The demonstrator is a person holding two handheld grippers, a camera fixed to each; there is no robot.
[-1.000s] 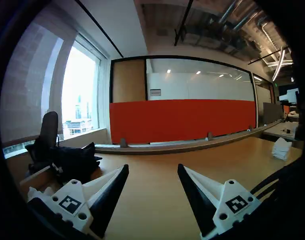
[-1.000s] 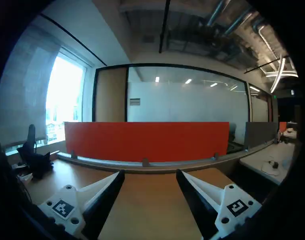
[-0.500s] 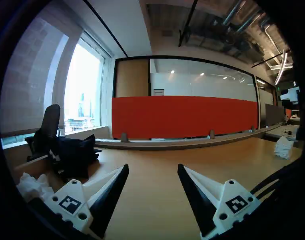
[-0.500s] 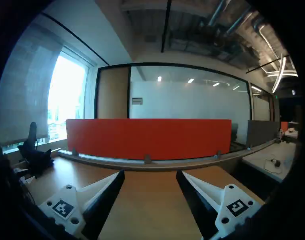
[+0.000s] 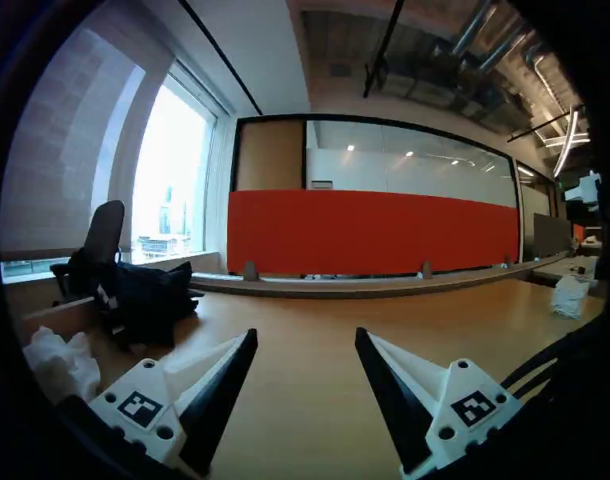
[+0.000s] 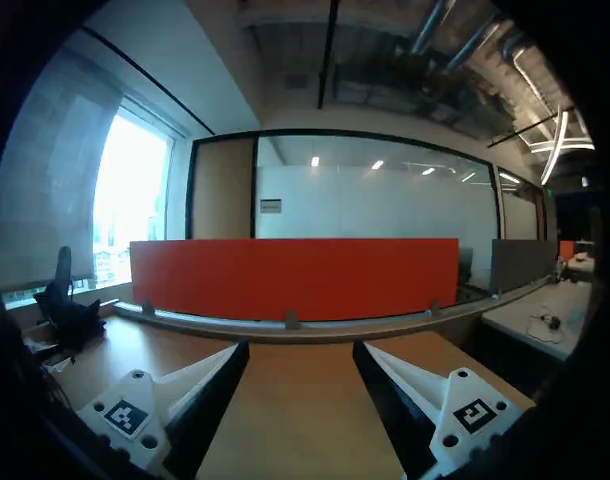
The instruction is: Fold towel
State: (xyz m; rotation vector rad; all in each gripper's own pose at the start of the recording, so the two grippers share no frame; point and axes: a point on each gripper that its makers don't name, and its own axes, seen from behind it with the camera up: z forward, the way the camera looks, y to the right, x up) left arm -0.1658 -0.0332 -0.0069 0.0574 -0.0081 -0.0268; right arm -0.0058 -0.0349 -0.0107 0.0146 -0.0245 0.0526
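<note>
The wooden counter (image 5: 320, 320) spreads wide and bare across the lower middle of the left gripper view, its far edge running under a long orange partition (image 5: 372, 232). In the right gripper view its right edge drops off at lower right. A black bag (image 5: 149, 300) sits centre-left below the window (image 5: 169, 192). The left hand-held gripper (image 5: 305, 332) and right hand-held gripper (image 6: 301, 346) are both released, fingers wide apart over bare wood. A crumpled white towel (image 5: 61, 364) lies at lower left of the left gripper view, and a second white cloth (image 5: 570, 296) at far right.
</note>
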